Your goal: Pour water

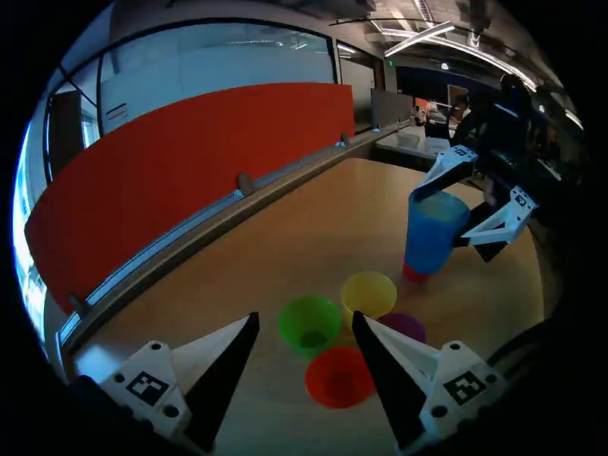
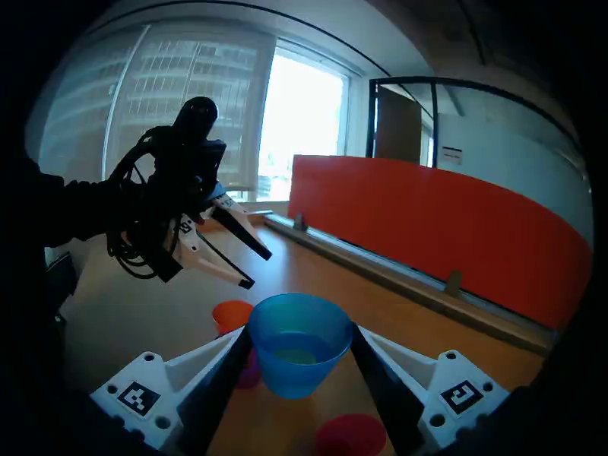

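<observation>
One blue cup (image 2: 296, 380), water (image 2: 295, 355) inside, is held upright at lower centre, clamped by the right gripper (image 2: 300, 338); pouring seems not yet begun. The left gripper (image 1: 305, 317) is spread apart, empty, above the green cup (image 1: 309, 328).

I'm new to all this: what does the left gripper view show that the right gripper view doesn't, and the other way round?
Left gripper view: a green cup and a yellow cup on the table, beyond the left gripper's open fingers. Right gripper view: water inside the blue cup, and bright windows. Shared: the blue cup gripped between the right gripper's fingers, and the orange-red partition.
</observation>
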Motion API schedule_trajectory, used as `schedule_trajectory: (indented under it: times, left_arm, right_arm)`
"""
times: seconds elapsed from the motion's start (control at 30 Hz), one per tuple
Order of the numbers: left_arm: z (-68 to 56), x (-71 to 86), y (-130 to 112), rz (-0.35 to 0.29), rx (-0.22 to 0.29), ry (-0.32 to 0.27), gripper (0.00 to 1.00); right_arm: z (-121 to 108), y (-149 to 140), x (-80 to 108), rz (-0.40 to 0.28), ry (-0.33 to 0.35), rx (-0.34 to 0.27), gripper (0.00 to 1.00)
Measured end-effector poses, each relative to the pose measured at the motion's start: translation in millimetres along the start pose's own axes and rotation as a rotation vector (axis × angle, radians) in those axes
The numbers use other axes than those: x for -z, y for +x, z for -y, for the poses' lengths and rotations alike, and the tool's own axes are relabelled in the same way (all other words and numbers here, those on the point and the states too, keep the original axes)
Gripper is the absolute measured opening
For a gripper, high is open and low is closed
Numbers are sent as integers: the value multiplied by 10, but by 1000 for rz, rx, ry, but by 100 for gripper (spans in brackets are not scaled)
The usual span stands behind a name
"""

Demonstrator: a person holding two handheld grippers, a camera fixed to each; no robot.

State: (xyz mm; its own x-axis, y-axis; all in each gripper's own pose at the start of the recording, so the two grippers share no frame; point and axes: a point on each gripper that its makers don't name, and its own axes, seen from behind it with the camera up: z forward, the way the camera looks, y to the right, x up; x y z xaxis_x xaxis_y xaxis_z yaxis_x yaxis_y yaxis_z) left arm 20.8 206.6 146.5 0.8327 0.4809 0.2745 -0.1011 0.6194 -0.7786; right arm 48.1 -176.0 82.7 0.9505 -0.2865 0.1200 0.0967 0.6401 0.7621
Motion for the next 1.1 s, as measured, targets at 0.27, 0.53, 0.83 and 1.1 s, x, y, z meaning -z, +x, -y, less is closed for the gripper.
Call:
schedule_trajectory:
  times: [0.27, 0.53, 0.83, 1.1]
  left_arm:
    - [-21, -100, -56, 25, -13, -16, 91]
    - [-60, -195, -100, 47, -23, -31, 90]
    - [-62, -333, -181, 86, -36, -46, 91]
    - [-57, -454, -256, 126, -51, -57, 90]
  right_arm:
    - [13, 12, 9, -7, 2, 7, 94]
    - [-7, 66, 18, -31, -1, -4, 94]
    - [-35, 73, 48, -41, -5, -2, 94]
    - [-56, 43, 52, -44, 0, -5, 94]
